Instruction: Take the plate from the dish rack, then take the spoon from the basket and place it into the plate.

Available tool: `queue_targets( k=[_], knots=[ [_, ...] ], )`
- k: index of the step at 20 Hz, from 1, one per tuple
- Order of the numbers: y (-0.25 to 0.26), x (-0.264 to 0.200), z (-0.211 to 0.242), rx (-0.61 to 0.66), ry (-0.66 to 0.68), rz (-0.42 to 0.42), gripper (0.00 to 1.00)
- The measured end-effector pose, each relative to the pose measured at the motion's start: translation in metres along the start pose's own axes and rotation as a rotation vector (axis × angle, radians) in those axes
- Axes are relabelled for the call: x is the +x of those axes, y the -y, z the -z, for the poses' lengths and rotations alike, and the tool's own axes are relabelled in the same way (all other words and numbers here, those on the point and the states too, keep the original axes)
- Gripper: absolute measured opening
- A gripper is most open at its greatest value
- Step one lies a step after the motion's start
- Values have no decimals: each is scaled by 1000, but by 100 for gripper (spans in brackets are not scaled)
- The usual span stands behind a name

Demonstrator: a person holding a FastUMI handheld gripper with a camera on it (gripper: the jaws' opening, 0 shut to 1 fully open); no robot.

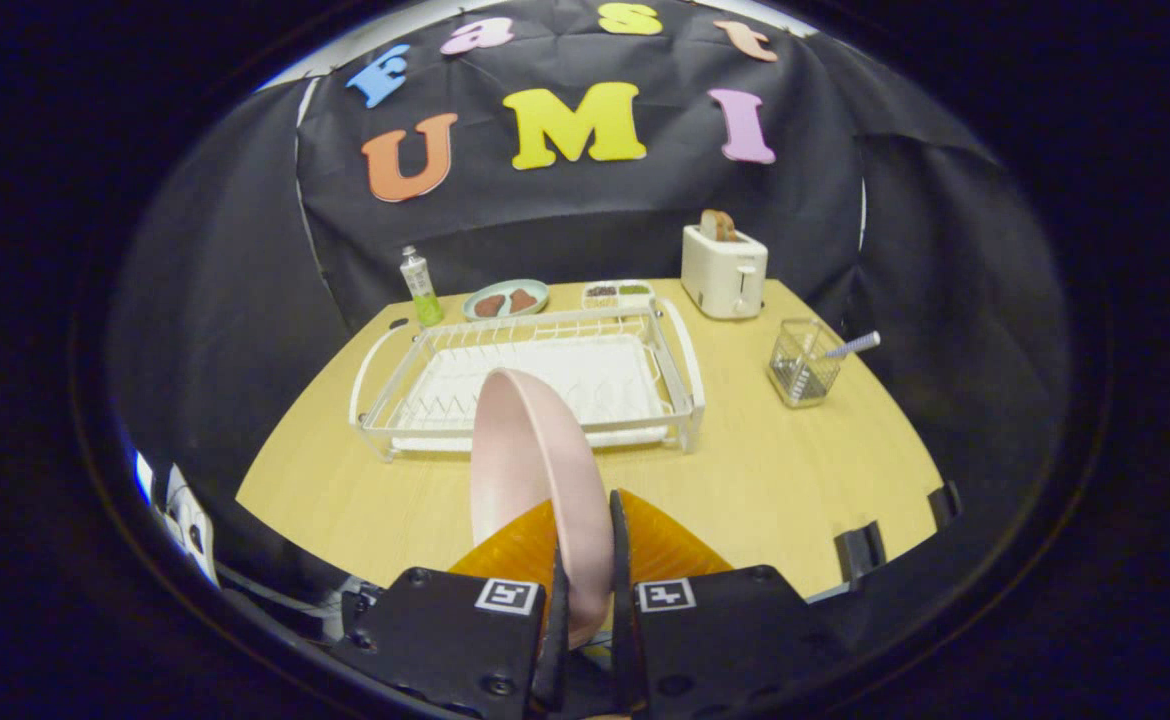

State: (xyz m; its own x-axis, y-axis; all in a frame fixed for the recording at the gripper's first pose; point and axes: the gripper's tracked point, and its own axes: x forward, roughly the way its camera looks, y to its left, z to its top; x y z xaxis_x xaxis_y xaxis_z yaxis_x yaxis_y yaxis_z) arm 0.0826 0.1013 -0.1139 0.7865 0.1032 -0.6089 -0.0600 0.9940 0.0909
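Note:
A pink plate stands on edge between my gripper's two orange fingers, which are shut on its rim. I hold it in the air above the front of the wooden table. Beyond it lies the white dish rack, with nothing in its slots. A wire basket stands to the right of the rack, and the spoon's striped handle sticks out of it toward the right.
A white toaster with a slice of bread stands at the back right. Behind the rack are a green bottle, a teal plate with food and a small tray of food. Black clamps grip the table's front right edge.

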Motion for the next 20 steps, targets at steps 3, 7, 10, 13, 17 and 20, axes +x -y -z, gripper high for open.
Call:
queue_targets(
  k=[3,7,10,13,17,20],
  knots=[
    [6,14,20,11,-17,16,23],
    [15,28,28,-4,9,-8,23],
    [34,36,35,-10,4,-13,25],
    [51,50,48,72,-20,-44,31],
    [65,65,55,106,-30,-75,35],
    [76,75,63,94,-28,-67,40]
  ],
)
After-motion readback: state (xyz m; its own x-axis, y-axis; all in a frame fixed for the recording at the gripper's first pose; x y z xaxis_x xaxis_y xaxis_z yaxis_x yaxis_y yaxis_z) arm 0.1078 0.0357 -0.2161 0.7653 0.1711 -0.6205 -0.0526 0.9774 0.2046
